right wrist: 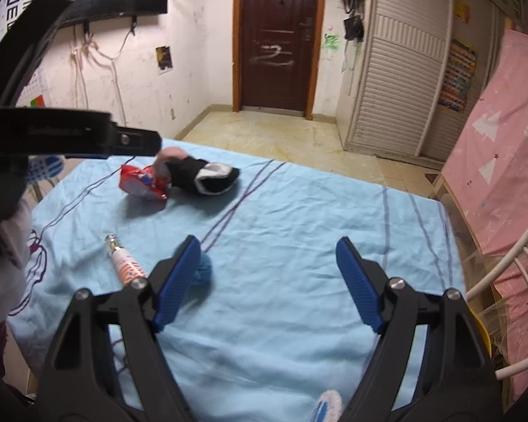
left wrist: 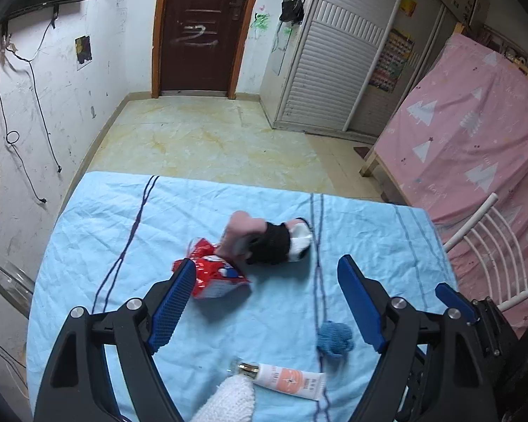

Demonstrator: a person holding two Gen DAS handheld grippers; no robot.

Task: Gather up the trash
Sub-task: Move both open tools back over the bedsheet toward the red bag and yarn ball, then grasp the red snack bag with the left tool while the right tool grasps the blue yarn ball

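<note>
1. We see a worktop [left wrist: 88, 232] covered by a wrinkled light blue cloth with dark stripes, standing in a room with a tiled floor [left wrist: 207, 140], a dark brown door [left wrist: 200, 28], a white slatted wardrobe [left wrist: 331, 70] and a pink sheet with white trees [left wrist: 475, 123] at the right.
2. The trash we are after, a red snack wrapper [left wrist: 216, 274], lies near the middle of the cloth, touching a pile of black, white and pink socks [left wrist: 274, 242].
3. Nearer to us lie a white tube with an orange label and gold neck [left wrist: 288, 379], a small blue knitted ball [left wrist: 334, 337] and a white fluffy cloth [left wrist: 228, 401].
4. Print on the tube and wrapper is too small for us to read; pale scrawls mark the door.
5. Our left tongs [left wrist: 267, 302] are released and grasp nothing, with the wrapper just beyond the left pad.
6. Our right tongs [right wrist: 267, 281] are likewise released over bare cloth, the blue ball beside their left pad.
7. The right half of the cloth lies bare up to its edge, where a white wire chair back [right wrist: 510, 281] stands close.
</note>
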